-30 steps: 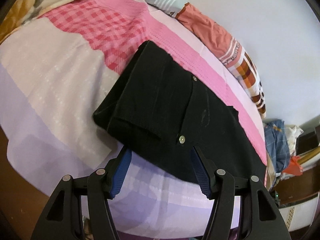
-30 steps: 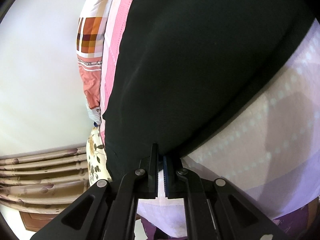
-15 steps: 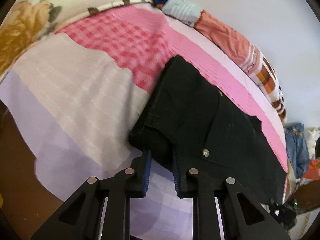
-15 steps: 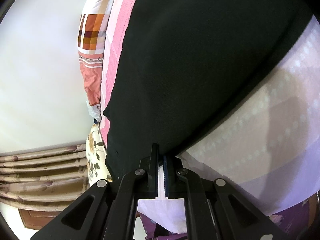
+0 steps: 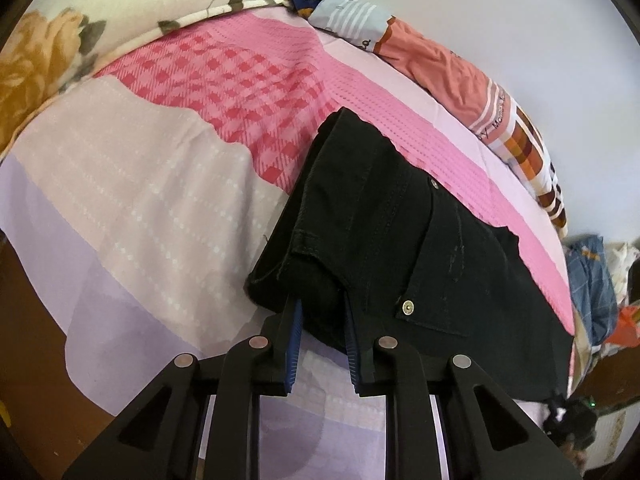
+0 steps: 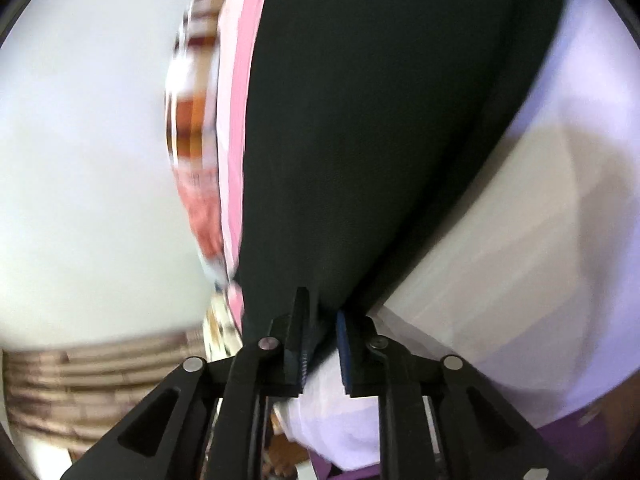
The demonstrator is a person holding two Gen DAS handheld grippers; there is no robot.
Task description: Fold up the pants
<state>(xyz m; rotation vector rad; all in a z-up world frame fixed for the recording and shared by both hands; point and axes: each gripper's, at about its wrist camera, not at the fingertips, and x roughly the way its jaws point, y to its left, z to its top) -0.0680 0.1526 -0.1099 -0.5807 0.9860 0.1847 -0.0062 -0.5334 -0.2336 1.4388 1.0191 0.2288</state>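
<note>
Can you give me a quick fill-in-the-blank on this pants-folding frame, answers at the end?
1. The pants are ____ in colour.
2. The left gripper is closed on the pants' ____ end, near the metal button.
3. The pants lie on a ____.
4. The pads on the left gripper's fingers are ____.

Answers: black; waistband; bed; blue

The bed [image 5: 140, 184] wears a sheet in lilac, beige and pink bands. Black pants [image 5: 400, 240] lie on it toward the near right. A floral pillow [image 5: 80, 32] sits far left; striped cloth [image 5: 460, 80] lines the far edge.
</note>
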